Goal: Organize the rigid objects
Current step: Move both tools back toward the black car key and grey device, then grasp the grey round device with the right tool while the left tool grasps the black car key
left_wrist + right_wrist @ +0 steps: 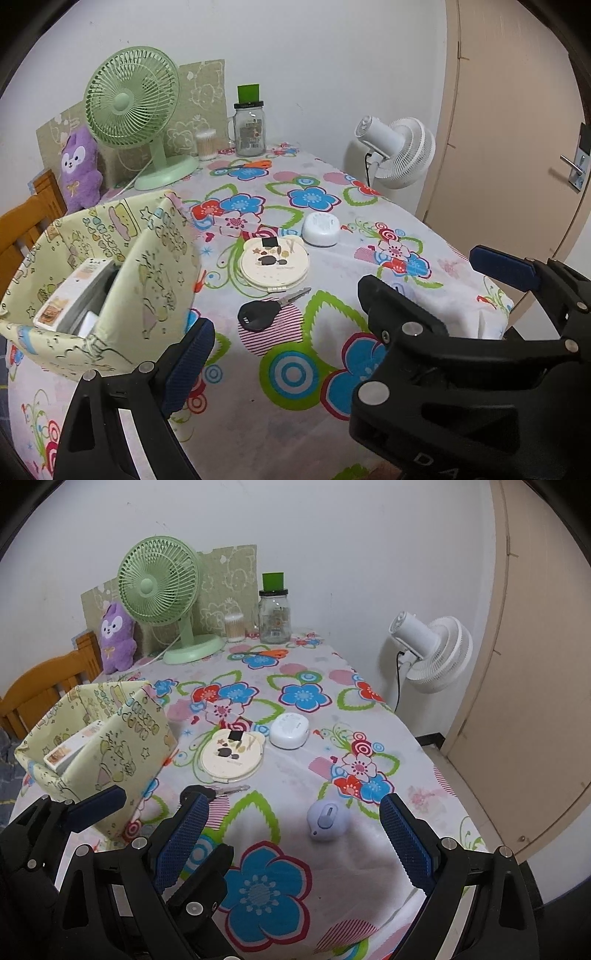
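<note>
On the flowered tablecloth lie a black car key (258, 314), a round cream compact (273, 262) and a white oval case (320, 229). A lilac mouse (328, 818) lies nearer, ahead of my right gripper (295, 805), which is open and empty. My left gripper (295, 332) is also open and empty, hovering before the key. The two grippers overlap: the right one's left finger (388, 314) hides my left gripper's right finger. A pale green fabric box (159, 266) at the left holds a white carton (74, 291).
At the back stand a green desk fan (133, 99), a glass jar (250, 129), a cotton swab tub (205, 144), a purple plush (79, 166) and orange scissors (247, 166). A white floor fan (432, 653) and a door (535, 664) are right of the table edge; a wooden chair (29, 221) is left.
</note>
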### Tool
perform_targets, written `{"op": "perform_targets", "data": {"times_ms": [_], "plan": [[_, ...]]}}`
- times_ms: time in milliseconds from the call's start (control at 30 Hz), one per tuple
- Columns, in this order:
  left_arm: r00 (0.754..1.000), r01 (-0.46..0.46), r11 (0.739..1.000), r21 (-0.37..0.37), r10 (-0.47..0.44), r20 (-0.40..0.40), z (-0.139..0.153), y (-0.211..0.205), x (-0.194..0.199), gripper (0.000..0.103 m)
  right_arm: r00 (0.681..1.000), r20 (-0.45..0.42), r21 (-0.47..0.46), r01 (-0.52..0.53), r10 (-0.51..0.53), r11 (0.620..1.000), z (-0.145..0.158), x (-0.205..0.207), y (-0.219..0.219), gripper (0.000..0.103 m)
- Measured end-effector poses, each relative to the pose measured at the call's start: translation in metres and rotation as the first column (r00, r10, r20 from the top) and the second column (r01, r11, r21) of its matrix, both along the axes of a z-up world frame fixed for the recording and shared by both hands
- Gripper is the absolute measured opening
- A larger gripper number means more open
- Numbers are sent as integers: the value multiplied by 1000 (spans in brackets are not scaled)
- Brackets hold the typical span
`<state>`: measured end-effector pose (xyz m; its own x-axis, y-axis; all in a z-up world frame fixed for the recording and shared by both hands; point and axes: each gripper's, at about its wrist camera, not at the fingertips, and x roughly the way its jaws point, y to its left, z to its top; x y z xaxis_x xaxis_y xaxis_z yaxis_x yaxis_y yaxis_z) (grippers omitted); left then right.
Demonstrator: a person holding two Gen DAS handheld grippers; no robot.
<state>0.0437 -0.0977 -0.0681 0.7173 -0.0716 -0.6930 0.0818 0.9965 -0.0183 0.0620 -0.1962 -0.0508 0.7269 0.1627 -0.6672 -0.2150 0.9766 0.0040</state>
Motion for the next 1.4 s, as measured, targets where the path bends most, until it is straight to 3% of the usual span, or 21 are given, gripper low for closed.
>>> {"op": "perform_targets", "data": {"times_ms": [867, 1000, 1067, 1167, 1400], "plan": [[994, -30, 999, 28, 33, -101, -48, -4, 39, 94, 989, -133, -13, 60, -61, 998, -59, 45, -21, 84], [991, -27, 999, 23, 30, -130, -53, -3, 45, 94, 980, -185, -18, 68, -70, 998, -69, 55, -19, 72], [991, -24, 999, 25, 27, -132, -53, -4, 46, 95, 983, -170, -30, 68, -73, 997, -69, 56, -18, 66], [991, -27, 999, 36, 31, -128, -53, -5, 49, 95, 983, -164, -49, 69, -76, 996, -68, 58, -16, 44], [988, -69, 997, 35, 73, -133, -52, 2, 59, 90, 986, -153, -36, 69, -74, 997, -63, 65, -14, 43]]}}
